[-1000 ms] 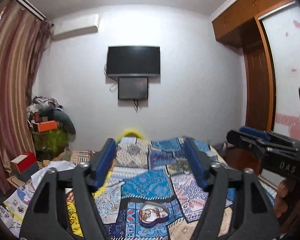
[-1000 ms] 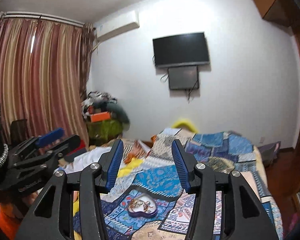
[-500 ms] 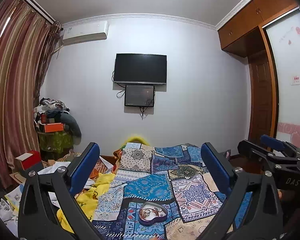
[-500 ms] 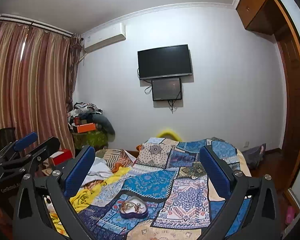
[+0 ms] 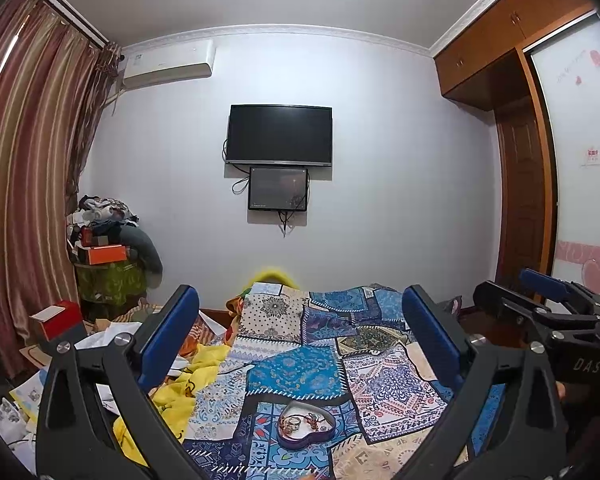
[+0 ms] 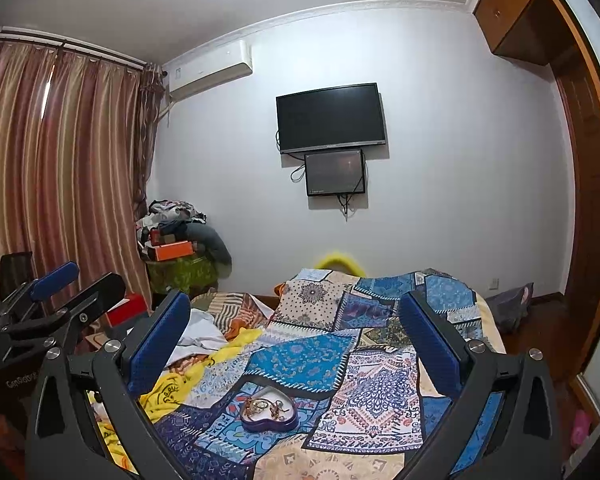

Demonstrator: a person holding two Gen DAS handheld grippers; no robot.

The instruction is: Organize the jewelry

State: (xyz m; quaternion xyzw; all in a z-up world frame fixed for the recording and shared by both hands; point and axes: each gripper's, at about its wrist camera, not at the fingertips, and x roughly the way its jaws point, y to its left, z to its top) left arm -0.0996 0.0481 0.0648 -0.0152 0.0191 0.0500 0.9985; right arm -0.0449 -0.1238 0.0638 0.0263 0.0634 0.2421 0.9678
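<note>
Tongs are wider now: left gripper (image 5: 300, 344) and right gripper (image 6: 296, 344) both hang released, holding nothing. Heart tray (image 5: 306, 426) of jewelry (image 6: 266, 406) sits at 6 o'clock on bed (image 5: 384, 384), so picking can start.

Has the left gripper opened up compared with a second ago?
Yes. The left gripper has spread wide: its fingers now flank the patchwork quilt and the heart-shaped jewelry dish.

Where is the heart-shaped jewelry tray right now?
The heart-shaped jewelry tray sits on the patchwork bedspread at the near end, low center in both wrist views, right of the yellow cloth.
</note>
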